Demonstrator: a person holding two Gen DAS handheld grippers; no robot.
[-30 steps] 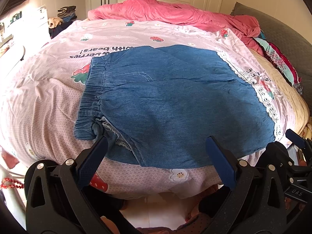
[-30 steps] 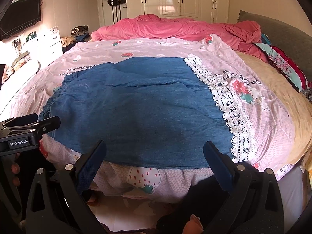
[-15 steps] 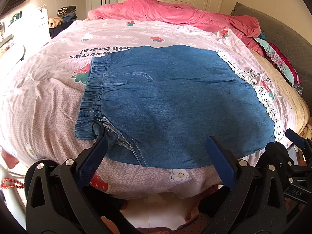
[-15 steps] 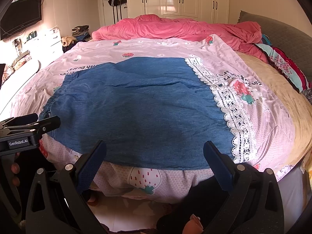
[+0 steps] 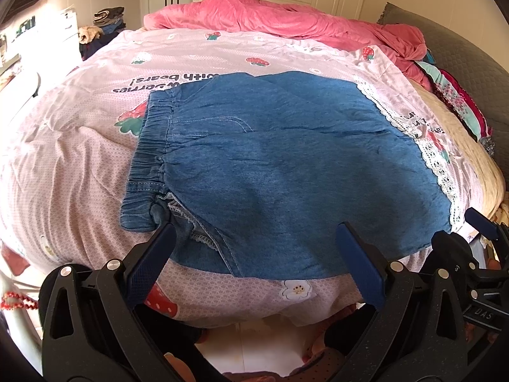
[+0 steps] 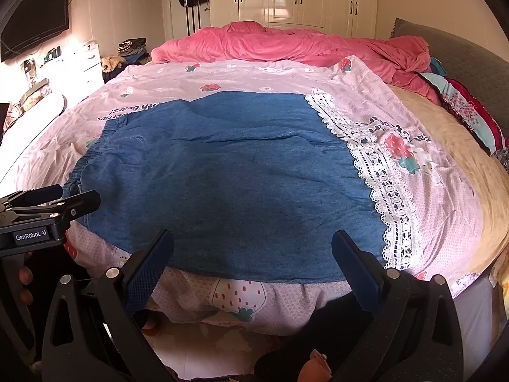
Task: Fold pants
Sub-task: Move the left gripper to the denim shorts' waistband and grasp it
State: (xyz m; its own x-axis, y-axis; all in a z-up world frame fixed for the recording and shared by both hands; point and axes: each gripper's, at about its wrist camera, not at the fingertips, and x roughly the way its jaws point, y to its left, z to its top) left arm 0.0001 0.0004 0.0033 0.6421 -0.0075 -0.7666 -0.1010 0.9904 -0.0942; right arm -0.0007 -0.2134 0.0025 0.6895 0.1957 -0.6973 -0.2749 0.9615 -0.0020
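Note:
Blue denim pants (image 5: 280, 172) lie flat on the pink strawberry-print bedcover (image 5: 63, 159), folded, with the elastic waistband (image 5: 152, 146) to the left. They also show in the right wrist view (image 6: 229, 184). My left gripper (image 5: 254, 238) is open and empty, just short of the pants' near edge by the waistband corner. My right gripper (image 6: 253, 245) is open and empty, at the near edge further right. The left gripper also shows at the left of the right wrist view (image 6: 47, 210).
A rumpled pink duvet (image 6: 286, 44) lies across the far end of the bed. Floral pillows (image 6: 470, 114) and a grey headboard (image 6: 461, 54) are on the right. A white lace strip (image 6: 381, 184) runs beside the pants. Dresser and clothes stand at far left.
Almost nothing has moved; both grippers stay open at the near edge of the bed, with only a slight drift of the views.

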